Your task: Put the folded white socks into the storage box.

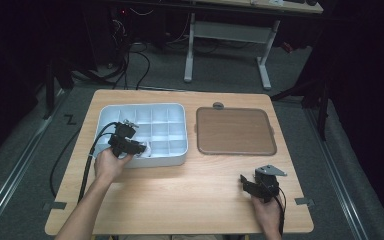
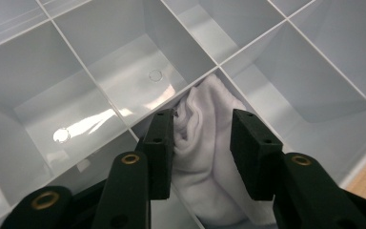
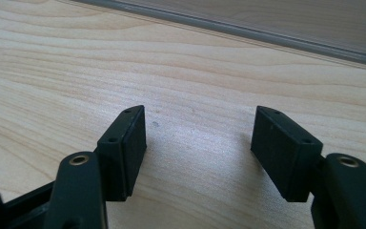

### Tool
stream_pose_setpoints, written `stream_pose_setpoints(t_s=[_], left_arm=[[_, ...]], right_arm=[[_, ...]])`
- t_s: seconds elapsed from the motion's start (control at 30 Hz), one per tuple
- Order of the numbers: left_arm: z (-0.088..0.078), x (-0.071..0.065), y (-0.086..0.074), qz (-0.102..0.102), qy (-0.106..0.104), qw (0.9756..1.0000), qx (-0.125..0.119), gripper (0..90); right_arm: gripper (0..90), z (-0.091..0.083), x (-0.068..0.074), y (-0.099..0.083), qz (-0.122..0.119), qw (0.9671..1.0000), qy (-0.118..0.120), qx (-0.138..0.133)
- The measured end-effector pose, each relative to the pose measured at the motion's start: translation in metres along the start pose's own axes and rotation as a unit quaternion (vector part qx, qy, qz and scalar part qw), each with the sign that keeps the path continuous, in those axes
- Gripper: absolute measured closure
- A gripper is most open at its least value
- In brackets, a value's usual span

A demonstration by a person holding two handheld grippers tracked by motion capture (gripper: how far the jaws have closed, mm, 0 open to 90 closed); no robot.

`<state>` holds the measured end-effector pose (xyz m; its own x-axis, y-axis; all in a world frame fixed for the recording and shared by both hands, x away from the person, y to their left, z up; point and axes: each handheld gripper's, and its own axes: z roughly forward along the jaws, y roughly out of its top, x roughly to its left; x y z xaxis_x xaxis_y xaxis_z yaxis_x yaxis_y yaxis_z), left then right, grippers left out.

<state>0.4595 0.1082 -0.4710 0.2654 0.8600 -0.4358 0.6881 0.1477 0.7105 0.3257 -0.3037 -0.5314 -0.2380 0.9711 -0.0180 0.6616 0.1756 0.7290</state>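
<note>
- The wooden table point(image 1: 180, 190) carries everything; in the right gripper view its bare grain runs under and between both fingers.
- The brown tray point(image 1: 235, 131) lies flat, well ahead of the right gripper's fingertips and beside the white box; its grey rim point(image 3: 276, 36) crosses the top of the right gripper view, well apart from the fingers.
- The white compartment box point(image 1: 172, 150) sits ahead of the person's left hand point(image 1: 109, 165). Its thin dividing walls point(image 2: 100, 90) form a grid just beyond the left fingertips, and one wall junction meets the cloth's far end.
- The left gripper point(image 2: 202, 138) reaches into a near compartment of the box. Its fingers point(image 2: 159, 152) stand partly spread with the cloth between them; the left one touches the cloth, while the right one appears slightly clear of it, so a firm pinch cannot be told.
- The right gripper point(image 3: 200, 143) hangs low over bare table, held by the right hand point(image 1: 266, 212). Its fingers point(image 3: 124, 148) are spread wide, with nothing between them.
- The white cloth point(image 2: 205, 143), bunched and folded, lies in the compartment between the left fingers, running from behind the pads to just past their tips.
- A small grey tab point(image 1: 218, 105) sits at the tray's far edge, well beyond both grippers.
</note>
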Motion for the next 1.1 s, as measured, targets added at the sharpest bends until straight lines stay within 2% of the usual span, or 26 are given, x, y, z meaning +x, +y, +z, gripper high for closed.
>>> stream_pose_setpoints(t_s=[0.23,0.33,0.43,0.57,0.7,0.8,0.93,1.1], left_arm=[[-0.017,-0.007,-0.003,0.001,-0.015,0.9998,-0.01,61.6],[-0.019,-0.012,-0.007,0.014,-0.017,0.9998,-0.002,63.1],[-0.014,-0.013,-0.013,0.03,-0.01,0.9994,0.013,66.3],[-0.004,-0.009,-0.018,0.036,0.006,0.9989,0.03,73.9],[0.001,-0.012,-0.02,0.056,0.026,0.9967,0.053,74.4],[0.001,-0.011,-0.018,0.048,0.026,0.9974,0.047,70.3],[-0.008,-0.007,-0.013,0.018,0.012,0.9996,0.015,61.8],[-0.026,-0.002,-0.008,0.001,-0.002,0.9998,-0.021,55.0]], right_arm=[[37.1,0.0,0.0,0.0,0.0,1.0,0.0,0.0],[37.1,0.0,0.0,0.0,0.0,1.0,0.0,-0.001],[37.1,0.0,0.0,0.0,0.0,1.0,0.0,-0.001],[37.1,0.0,0.0,0.0,0.0,1.0,0.0,0.0],[37.1,0.0,0.0,0.0,0.0,1.0,-0.001,0.0],[37.1,0.0,0.0,0.0,0.001,1.0,0.0,0.0],[37.1,0.0,0.0,0.0,0.001,1.0,0.0,0.0],[37.1,0.0,0.0,0.0,0.001,1.0,0.0,0.0]])
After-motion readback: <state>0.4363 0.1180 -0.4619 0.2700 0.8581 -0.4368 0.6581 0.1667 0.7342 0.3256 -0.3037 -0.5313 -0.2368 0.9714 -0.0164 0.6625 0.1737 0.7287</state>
